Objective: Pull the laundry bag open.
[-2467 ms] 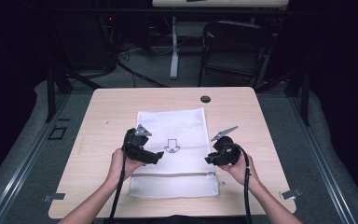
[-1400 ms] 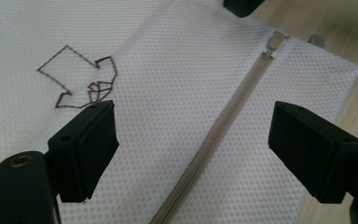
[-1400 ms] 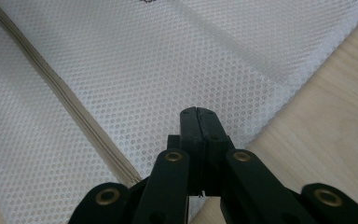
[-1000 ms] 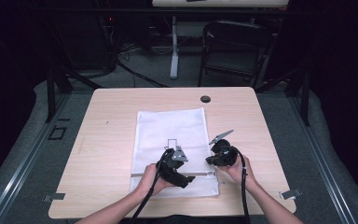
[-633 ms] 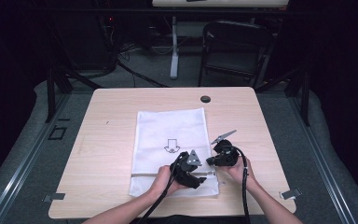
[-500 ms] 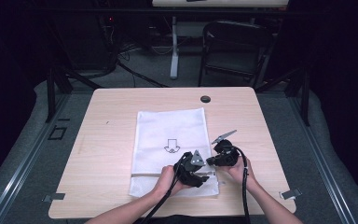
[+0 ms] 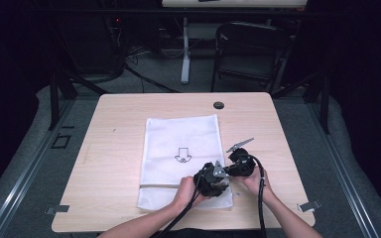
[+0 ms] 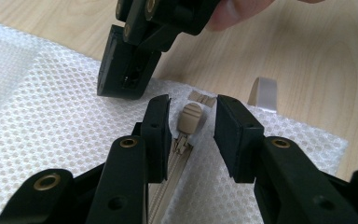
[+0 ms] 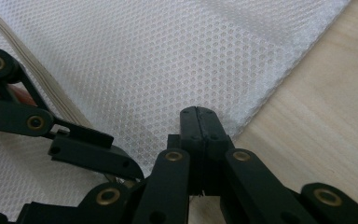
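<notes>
A: The left claw (image 8: 192, 126) is sitting with its jaws apart on either side of the zipper pull (image 8: 189, 118), and they have just been closing in on it without pressing it yet. What is worrying you?

B: The pull is small and rounded. If the jaws are meeting it off-centre, it is likely squirting out, or they are pinching mesh instead.

A: And the right claw (image 9: 199, 116)?

B: Its jaws are together, clamped on the right edge of the mesh bag (image 7: 181, 153), which is lying flat on the middle of the desk (image 7: 114, 148) with its zipper along the near end. If that grip is slipping, the bag is bunching up as the zipper gets pulled.

A: What is differing from two and a half seconds ago?

B: The left claw was hovering over the bag's left side; now it is sitting just beside the right claw.
</notes>
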{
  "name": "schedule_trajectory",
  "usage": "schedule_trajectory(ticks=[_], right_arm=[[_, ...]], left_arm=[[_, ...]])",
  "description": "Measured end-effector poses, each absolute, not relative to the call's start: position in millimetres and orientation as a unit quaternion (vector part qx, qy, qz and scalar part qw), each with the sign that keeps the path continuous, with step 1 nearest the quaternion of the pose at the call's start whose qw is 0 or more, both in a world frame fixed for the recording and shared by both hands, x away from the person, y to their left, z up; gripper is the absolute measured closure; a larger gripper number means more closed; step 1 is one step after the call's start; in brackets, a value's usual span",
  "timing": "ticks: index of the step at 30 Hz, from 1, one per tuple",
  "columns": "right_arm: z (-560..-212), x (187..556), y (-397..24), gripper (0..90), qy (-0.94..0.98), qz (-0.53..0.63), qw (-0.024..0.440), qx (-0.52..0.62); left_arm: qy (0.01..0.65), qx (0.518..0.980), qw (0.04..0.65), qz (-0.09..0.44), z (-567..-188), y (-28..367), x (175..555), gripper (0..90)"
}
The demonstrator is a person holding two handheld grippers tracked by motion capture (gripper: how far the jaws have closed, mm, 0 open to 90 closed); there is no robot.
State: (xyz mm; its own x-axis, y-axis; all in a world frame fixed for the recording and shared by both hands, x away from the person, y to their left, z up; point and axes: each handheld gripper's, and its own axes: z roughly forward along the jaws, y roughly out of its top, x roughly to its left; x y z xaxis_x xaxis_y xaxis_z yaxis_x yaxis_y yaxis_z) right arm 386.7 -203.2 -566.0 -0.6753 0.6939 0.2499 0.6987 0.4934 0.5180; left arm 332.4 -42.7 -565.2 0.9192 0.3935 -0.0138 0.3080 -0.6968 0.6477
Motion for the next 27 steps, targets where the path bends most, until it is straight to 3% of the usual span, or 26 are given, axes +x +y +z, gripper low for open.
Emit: schedule_trajectory(ticks=[3, 10, 17, 22, 27], right_arm=[[-565.6, 386.8, -202.8, 90.0, -0.866, -0.299, 0.003, -0.400], [-565.7, 386.4, -203.0, 90.0, -0.868, -0.297, 0.000, -0.398], [-565.0, 384.9, -200.7, 90.0, -0.867, -0.296, -0.005, -0.401], [-565.1, 384.3, -199.9, 90.0, -0.871, -0.295, -0.015, -0.394], [-565.8, 383.9, -202.7, 90.0, -0.865, -0.301, 0.000, -0.401]], left_arm=[[0.189, 0.919, 0.339, 0.067, -566.4, -45.7, 333.8, 66.7], [0.196, 0.915, 0.347, 0.066, -568.5, -44.2, 336.8, 81.3], [0.205, 0.904, 0.369, 0.061, -572.2, -36.8, 336.2, 82.4], [0.245, 0.881, 0.403, 0.038, -575.6, -24.9, 337.4, 82.7], [0.265, 0.869, 0.416, 0.035, -582.7, -21.6, 336.4, 86.9]])
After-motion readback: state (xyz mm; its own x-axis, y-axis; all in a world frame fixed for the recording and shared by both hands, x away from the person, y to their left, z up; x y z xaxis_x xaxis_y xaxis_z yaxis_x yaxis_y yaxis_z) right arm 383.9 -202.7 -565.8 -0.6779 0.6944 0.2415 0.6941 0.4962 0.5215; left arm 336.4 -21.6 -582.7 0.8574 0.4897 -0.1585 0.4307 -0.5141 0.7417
